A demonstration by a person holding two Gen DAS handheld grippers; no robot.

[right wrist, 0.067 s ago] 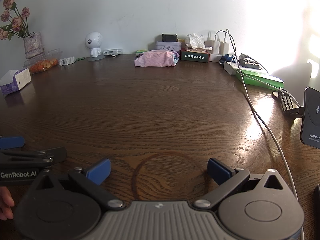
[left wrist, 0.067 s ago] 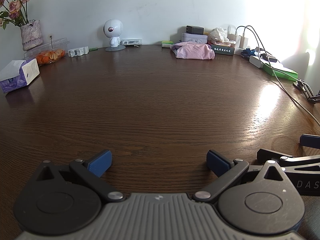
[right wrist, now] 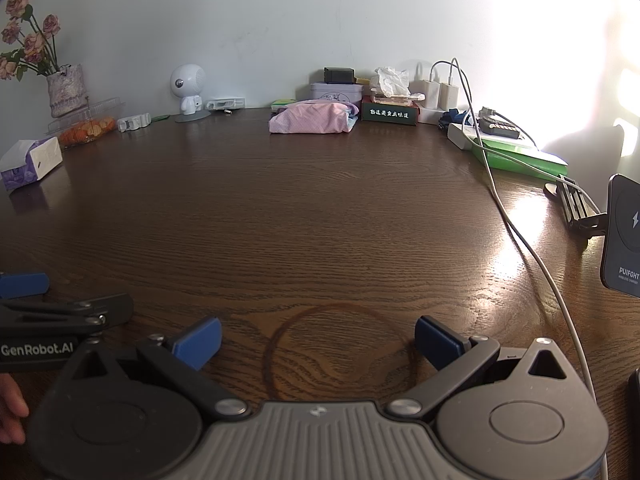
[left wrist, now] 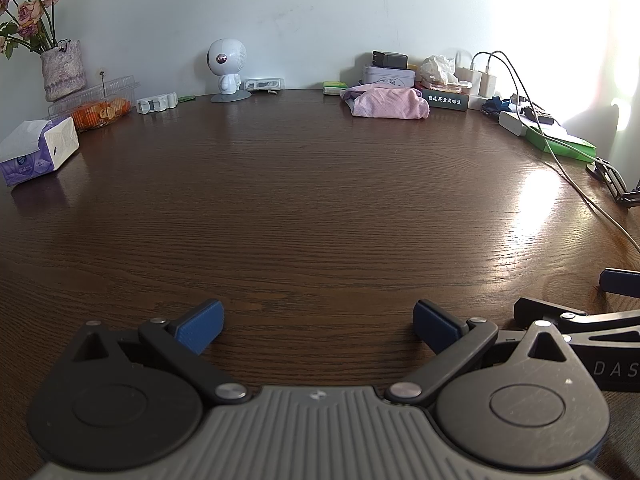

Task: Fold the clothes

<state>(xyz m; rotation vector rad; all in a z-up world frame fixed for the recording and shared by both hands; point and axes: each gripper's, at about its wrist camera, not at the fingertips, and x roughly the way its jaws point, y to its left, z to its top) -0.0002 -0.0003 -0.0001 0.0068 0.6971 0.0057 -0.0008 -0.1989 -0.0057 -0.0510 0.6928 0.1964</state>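
A bundle of pink dotted clothes (left wrist: 386, 105) lies at the far edge of the dark wooden table (left wrist: 312, 208), right of centre; it also shows in the right wrist view (right wrist: 312, 119). My left gripper (left wrist: 318, 326) is open and empty, low over the near part of the table, far from the clothes. My right gripper (right wrist: 318, 338) is open and empty too, beside the left one, over a ring mark in the wood. Each gripper shows at the edge of the other's view.
Along the far edge stand a vase of flowers (left wrist: 62, 68), a tissue box (left wrist: 38, 150), a clear box of oranges (left wrist: 96, 108), a white robot figure (left wrist: 226, 70), tins and chargers (right wrist: 436, 94). A white cable (right wrist: 520, 236), green box (right wrist: 520, 158) and charger stand (right wrist: 624, 236) lie right.
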